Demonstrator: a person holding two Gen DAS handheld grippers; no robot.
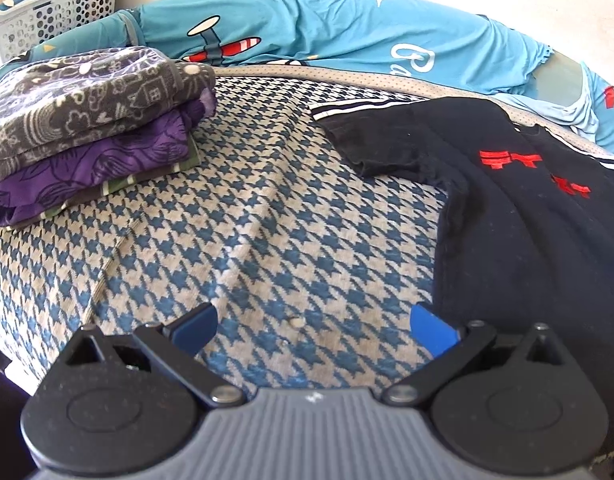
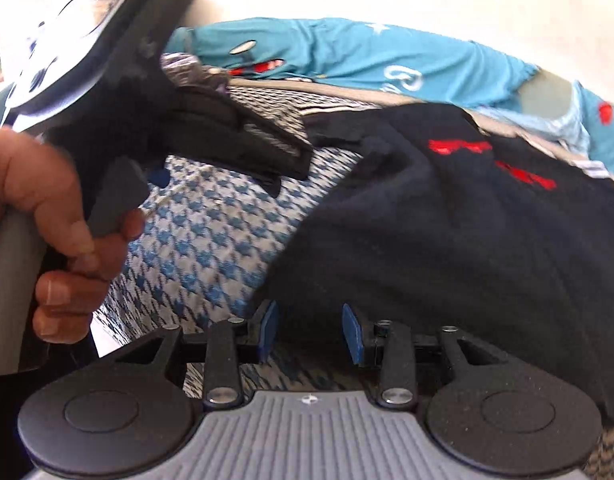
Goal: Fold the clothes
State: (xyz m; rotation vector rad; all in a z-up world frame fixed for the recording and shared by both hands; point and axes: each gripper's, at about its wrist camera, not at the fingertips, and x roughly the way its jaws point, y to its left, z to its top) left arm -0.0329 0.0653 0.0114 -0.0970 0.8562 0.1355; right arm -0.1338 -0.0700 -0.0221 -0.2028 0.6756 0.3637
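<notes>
A black T-shirt point(image 1: 527, 220) with red embroidery lies spread on the right of the houndstooth bed cover point(image 1: 267, 220). My left gripper point(image 1: 315, 326) is open wide and low over bare cover, its right pad close to the shirt's left edge. In the right wrist view the same T-shirt point(image 2: 447, 240) fills the right side, slightly blurred. My right gripper point(image 2: 311, 332) is open, and its blue pads point(image 2: 353, 334) sit at the shirt's near edge with nothing clamped. A hand point(image 2: 47, 220) holds the left tool's black housing point(image 2: 211, 132) at the left.
A stack of folded clothes point(image 1: 91, 128), grey-patterned on purple on striped, sits at the cover's far left. Blue cartoon-print bedding point(image 1: 347, 28) is bunched along the back. A white perforated laundry basket point(image 1: 55, 8) with clothes stands in the far left corner. The bed's edge curves away at the left.
</notes>
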